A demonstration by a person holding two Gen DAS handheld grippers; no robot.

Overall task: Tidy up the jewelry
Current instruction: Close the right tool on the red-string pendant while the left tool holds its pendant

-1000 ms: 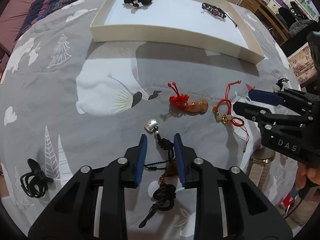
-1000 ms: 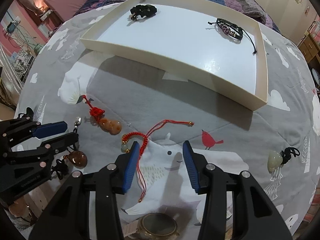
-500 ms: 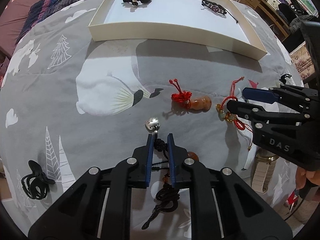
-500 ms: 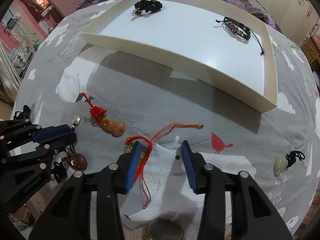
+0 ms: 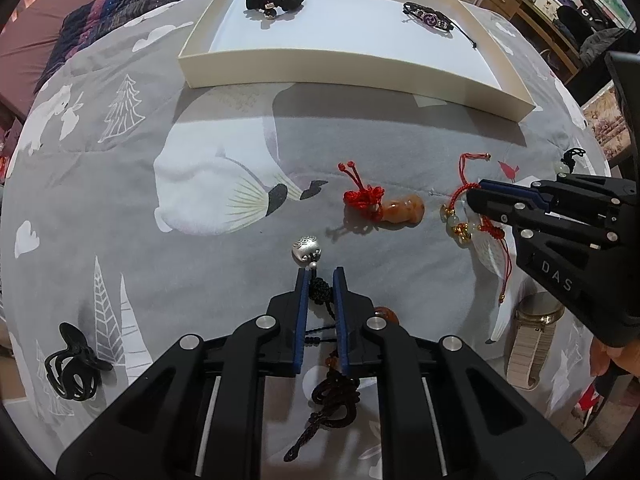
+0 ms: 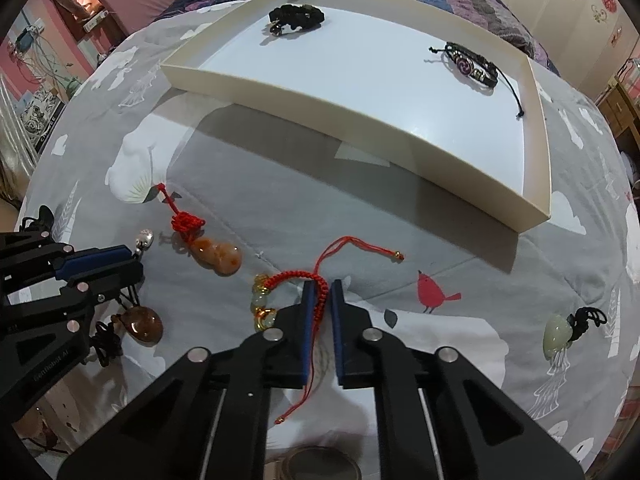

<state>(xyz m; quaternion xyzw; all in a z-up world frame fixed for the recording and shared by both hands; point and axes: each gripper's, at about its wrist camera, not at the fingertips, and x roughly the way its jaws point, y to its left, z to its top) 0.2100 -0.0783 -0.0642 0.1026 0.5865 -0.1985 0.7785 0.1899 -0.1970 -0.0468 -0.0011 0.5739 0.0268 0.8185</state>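
Since a second earlier both grippers had closed: left gripper (image 5: 320, 276) clamped the black cord pendant (image 5: 318, 292), right gripper (image 6: 321, 290) pinched the red bracelet (image 6: 298, 278), both on the bedspread (image 5: 120, 220). Tray (image 6: 360, 126) held two pieces; gourd charm (image 5: 400, 210), jade pendant (image 6: 556, 336), watch (image 5: 532, 332) remained.

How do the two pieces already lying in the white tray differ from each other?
The black bunched piece is a ruffled, all-dark clump near the tray's far left corner; the black cord bracelet near the right wall is flat and slim. The bracelet carries a purple round charm and a trailing cord; the clump shows only a small bead. Both are black and lie untouched.
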